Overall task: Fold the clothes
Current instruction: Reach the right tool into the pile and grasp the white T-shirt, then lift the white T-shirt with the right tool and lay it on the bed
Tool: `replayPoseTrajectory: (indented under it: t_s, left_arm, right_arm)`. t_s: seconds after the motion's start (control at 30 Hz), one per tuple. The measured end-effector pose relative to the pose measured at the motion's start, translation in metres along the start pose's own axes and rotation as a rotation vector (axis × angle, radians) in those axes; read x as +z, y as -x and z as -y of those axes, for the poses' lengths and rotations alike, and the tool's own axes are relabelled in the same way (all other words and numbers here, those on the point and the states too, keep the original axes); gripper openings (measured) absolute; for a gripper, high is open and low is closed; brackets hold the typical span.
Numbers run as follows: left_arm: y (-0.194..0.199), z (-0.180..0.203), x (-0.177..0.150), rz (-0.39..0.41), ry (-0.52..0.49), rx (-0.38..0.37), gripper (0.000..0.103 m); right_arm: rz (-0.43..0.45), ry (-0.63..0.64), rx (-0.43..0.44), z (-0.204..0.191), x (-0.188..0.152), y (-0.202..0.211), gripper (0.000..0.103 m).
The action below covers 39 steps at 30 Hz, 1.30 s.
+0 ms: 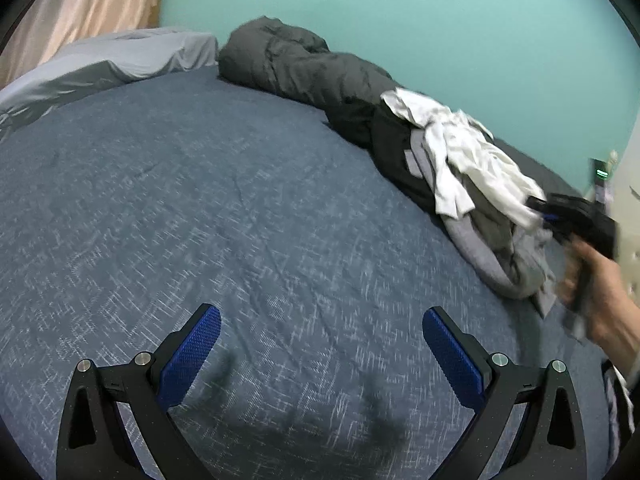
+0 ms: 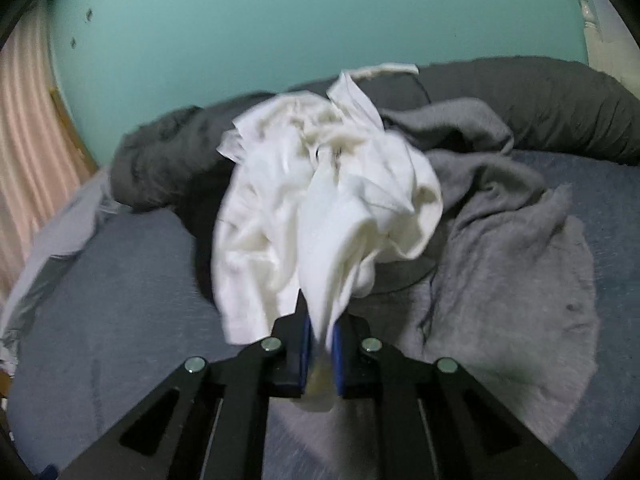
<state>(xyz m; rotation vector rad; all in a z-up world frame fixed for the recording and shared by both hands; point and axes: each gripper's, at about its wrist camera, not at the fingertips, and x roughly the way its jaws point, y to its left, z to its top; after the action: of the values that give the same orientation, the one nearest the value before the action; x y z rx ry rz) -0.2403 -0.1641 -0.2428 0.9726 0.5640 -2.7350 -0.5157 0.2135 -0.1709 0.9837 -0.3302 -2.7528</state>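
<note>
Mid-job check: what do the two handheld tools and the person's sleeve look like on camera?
The left tool has black plastic arms with triangular cut-outs, silver round pivot bolts and blue textured pads. The right tool is built the same way: black arms, silver bolts, blue pads. At the right edge of the left view is a dark white-striped sleeve.

blurred hand (image 1: 600, 296), hand-held gripper (image 1: 576, 216) smeared

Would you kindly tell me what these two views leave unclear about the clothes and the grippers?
- White garment: its type is hidden by bunching and blur, right wrist view.
- Right gripper: motion blur smears it in the left wrist view.
- Grey garment: the pile covers part of it.
- Left gripper: its body is cut off by the lower edge.
</note>
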Motion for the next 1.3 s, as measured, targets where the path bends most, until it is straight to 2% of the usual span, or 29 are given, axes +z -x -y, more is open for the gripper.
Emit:
replayPoseTrajectory:
  t_s: [0.27,0.43,0.73,0.93,1.1,1.2,1.3]
  left_arm:
    - [0.043,0.009,0.009,0.056,-0.029,-0.032,0.103]
    - [0.1,0.009,0.008,0.084,-0.008,-0.067,0.103]
    - [0.221,0.019,0.018,0.161,-0.066,-0.11,0.103]
    - [0.293,0.026,0.032,0.231,-0.103,-0.128,0.103]
    - [0.337,0.038,0.032,0.268,-0.158,-0.146,0.103]
    - [0.35,0.046,0.031,0.273,-0.172,-0.164,0.103]
    - [0.359,0.055,0.027,0.27,-0.193,-0.177,0.103]
  right_arm:
    - [0.046,0.063,0.092,-0.029,-0.016,0.143,0.008]
    - [0.087,0.108,0.066,-0.042,-0.026,0.231,0.008]
    - [0.227,0.2,-0.006,-0.072,-0.004,0.384,0.008]
    - [0.278,0.272,-0.005,-0.093,0.009,0.459,0.008]
    - [0.326,0.354,0.064,-0.115,0.012,0.513,0.008]
    - [0.352,0.403,0.111,-0.127,0.012,0.544,0.008]
    - [0.323,0.422,0.165,-0.131,0.007,0.557,0.008]
